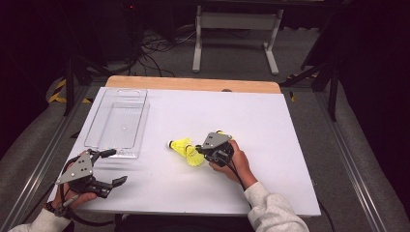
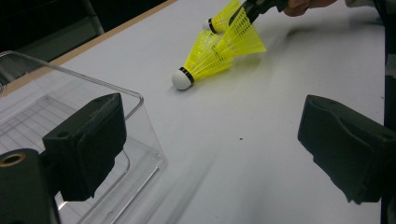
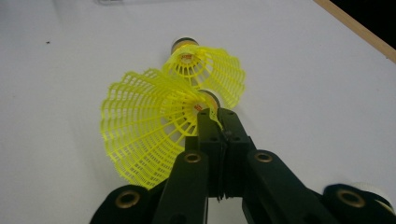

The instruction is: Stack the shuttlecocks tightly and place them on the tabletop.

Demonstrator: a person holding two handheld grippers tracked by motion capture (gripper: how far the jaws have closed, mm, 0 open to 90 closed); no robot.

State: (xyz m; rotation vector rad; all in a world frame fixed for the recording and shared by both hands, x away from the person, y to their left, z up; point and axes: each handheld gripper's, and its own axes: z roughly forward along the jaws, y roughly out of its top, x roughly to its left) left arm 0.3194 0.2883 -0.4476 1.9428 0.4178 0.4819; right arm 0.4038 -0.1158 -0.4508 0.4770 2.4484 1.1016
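Observation:
Two yellow plastic shuttlecocks lie mid-table. One shuttlecock (image 1: 181, 144) (image 2: 203, 63) (image 3: 208, 70) rests on its side, white cork pointing left. My right gripper (image 1: 199, 151) (image 3: 217, 114) (image 2: 247, 9) is shut on the skirt of the other shuttlecock (image 1: 195, 157) (image 3: 140, 130) (image 2: 245, 37), pinching it close to the cork; its skirt touches the first one. I cannot tell whether it is off the table. My left gripper (image 1: 118, 166) (image 2: 215, 149) rests open near the table's front left corner, with nothing between its pads.
A clear plastic tray (image 1: 144, 121) (image 2: 140, 105) stands at the back left, just ahead of the left gripper. A white rounded piece (image 3: 366, 189) shows beside the right gripper. The white table (image 1: 270, 121) has bare surface to the right and front.

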